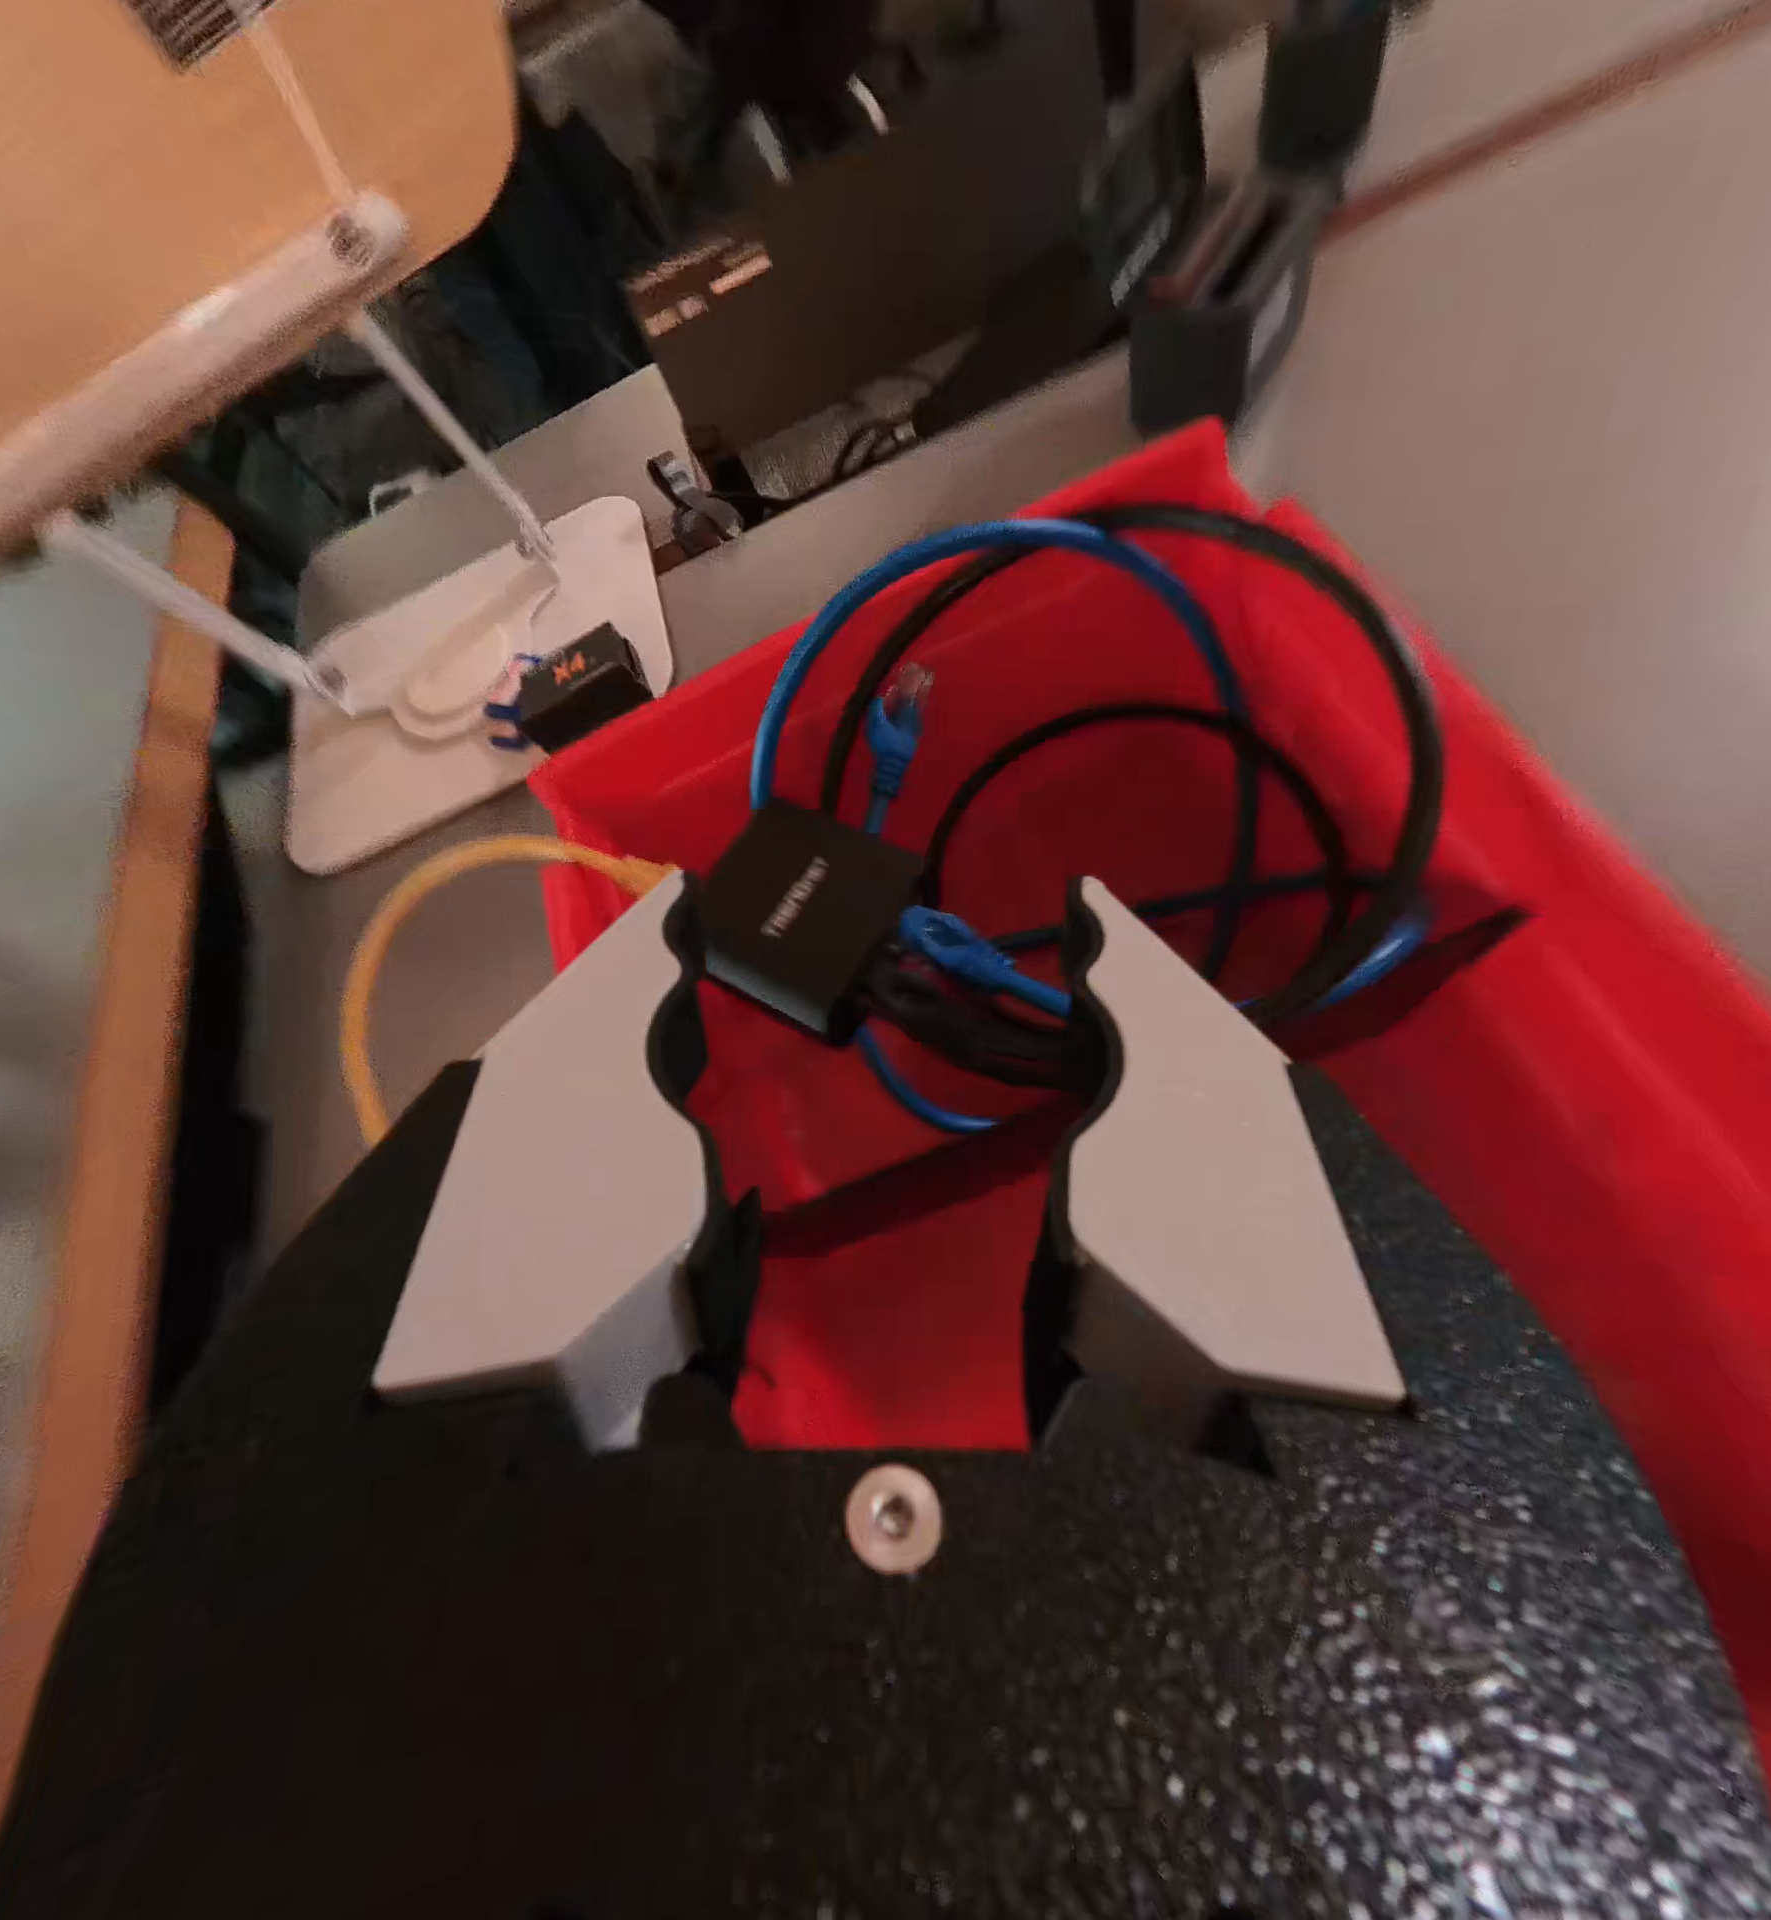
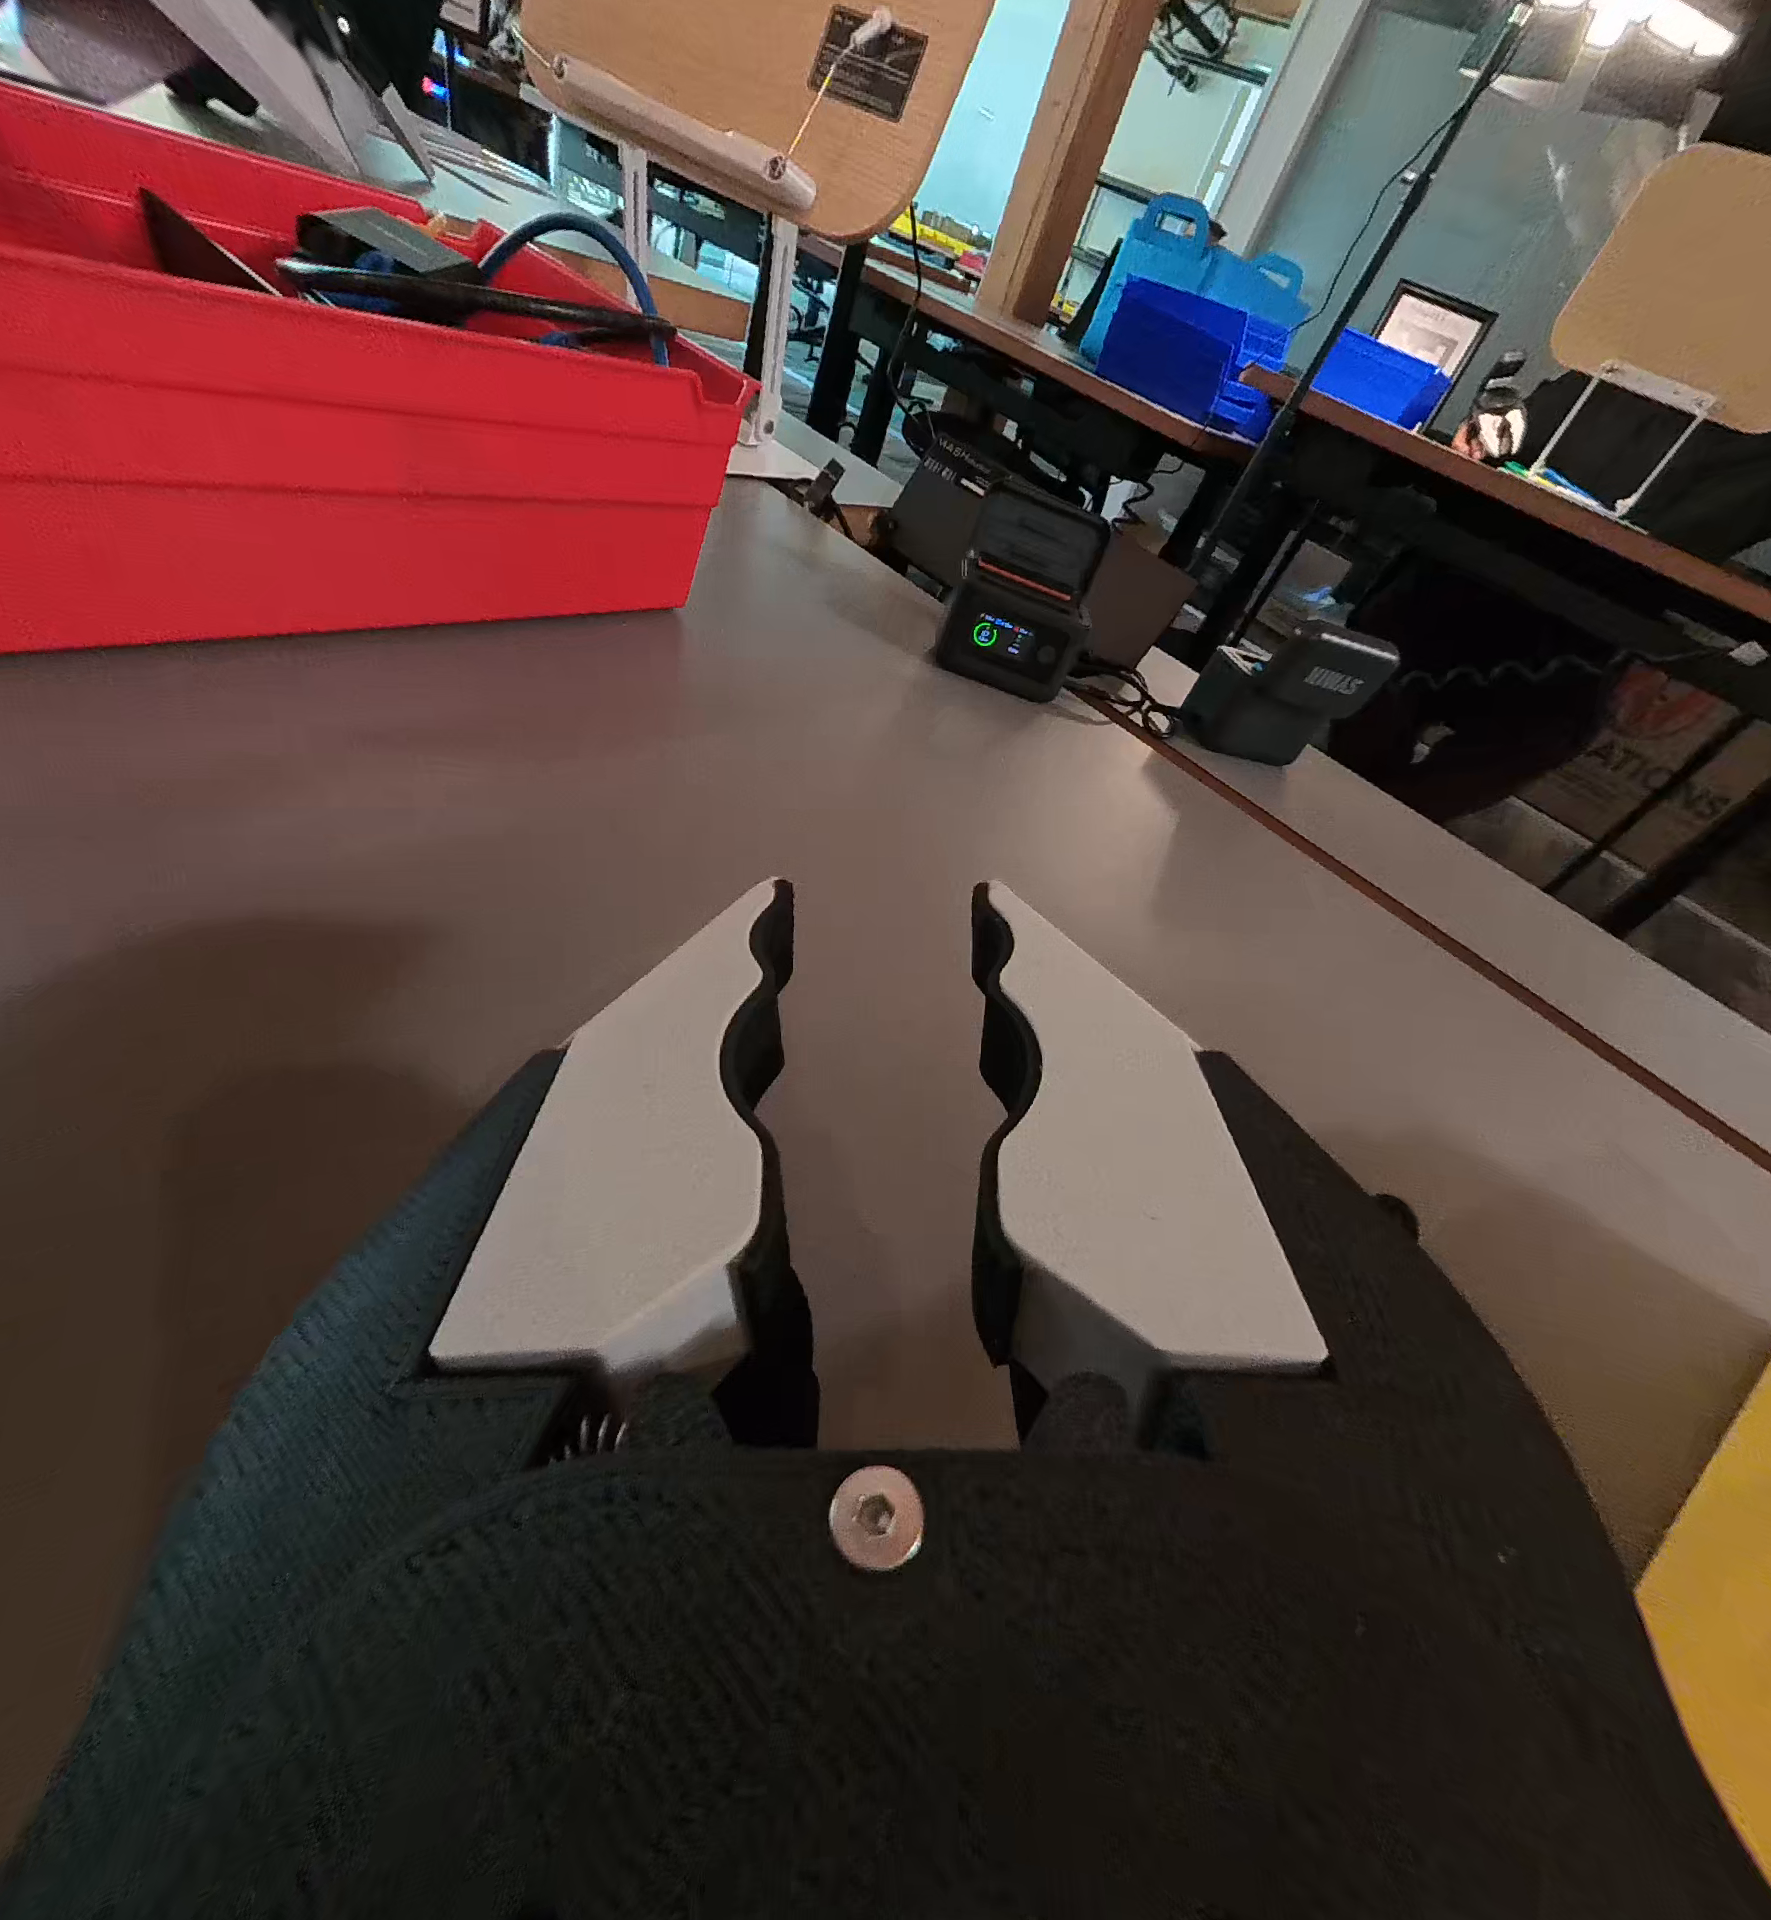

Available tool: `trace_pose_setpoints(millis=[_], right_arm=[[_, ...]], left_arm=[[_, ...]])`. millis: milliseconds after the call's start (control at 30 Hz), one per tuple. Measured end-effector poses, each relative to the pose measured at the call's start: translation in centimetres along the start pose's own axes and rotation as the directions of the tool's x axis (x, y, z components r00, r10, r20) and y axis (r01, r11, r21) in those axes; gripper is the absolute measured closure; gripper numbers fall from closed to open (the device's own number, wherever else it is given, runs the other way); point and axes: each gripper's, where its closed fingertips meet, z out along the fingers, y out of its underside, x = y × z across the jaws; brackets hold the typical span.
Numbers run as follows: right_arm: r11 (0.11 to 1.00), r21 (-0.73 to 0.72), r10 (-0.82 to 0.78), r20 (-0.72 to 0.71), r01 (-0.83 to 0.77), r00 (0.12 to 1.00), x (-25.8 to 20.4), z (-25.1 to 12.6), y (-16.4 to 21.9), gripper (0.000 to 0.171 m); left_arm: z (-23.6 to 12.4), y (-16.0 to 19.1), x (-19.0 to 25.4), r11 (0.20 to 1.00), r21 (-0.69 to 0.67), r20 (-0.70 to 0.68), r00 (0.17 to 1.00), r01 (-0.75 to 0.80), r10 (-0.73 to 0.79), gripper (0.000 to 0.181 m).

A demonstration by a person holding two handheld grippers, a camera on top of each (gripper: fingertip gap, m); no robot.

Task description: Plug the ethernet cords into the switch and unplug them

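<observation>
Switch [image 1: 806, 920] in red bin [image 1: 1483, 935]; left hand-held gripper [image 1: 886, 904] released above, approaching; next: grasping blue plug [image 1: 948, 940].

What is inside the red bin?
The red bin holds a black switch, a blue ethernet cord and a black cable. Beneath the switch is hidden.

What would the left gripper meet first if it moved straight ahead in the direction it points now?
Probably the black switch in the red bin: it lies just past the open left gripper, near the left fingertip, with the blue cord plug beside it. Depth is unclear.
</observation>
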Motion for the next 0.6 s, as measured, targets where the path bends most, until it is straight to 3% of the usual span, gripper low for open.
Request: trace_pose_setpoints(millis=[67, 133, 300, 400, 600], right_arm=[[1.0, -0.009, 0.002, 0.004, -0.002, 1.0, -0.1, 0.1, 0.2, 0.138], [1.0, -0.012, -0.004, 0.006, 0.004, 1.0, -0.2, 0.2, 0.2, 0.138], [0.999, -0.018, -0.03, -0.002, 0.03, 1.0, -0.2, 0.2, 0.2, 0.138], [0.999, -0.019, -0.028, -0.001, 0.028, 1.0, -0.2, 0.2, 0.3, 0.138], [0.999, -0.029, -0.022, 0.009, 0.022, 1.0, -0.4, 0.4, 0.5, 0.138]], left_arm=[[0.8, -0.3, -0.6, 0.97, -0.067, -0.063, 0.971, -0.234, 0.23, 0.113], [1.8, 0.2, -0.6, 0.914, -0.127, -0.212, 0.911, -0.386, 0.355, 0.113], [3.5, 1.5, 0.0, 0.883, -0.257, -0.541, 0.815, -0.394, 0.206, 0.11], [4.8, 3.2, -0.9, 0.816, -0.365, -0.564, 0.804, -0.448, 0.19, 0.098], [4.8, 3.9, -0.1, 0.752, -0.44, -0.613, 0.776, -0.49, 0.147, 0.111]])
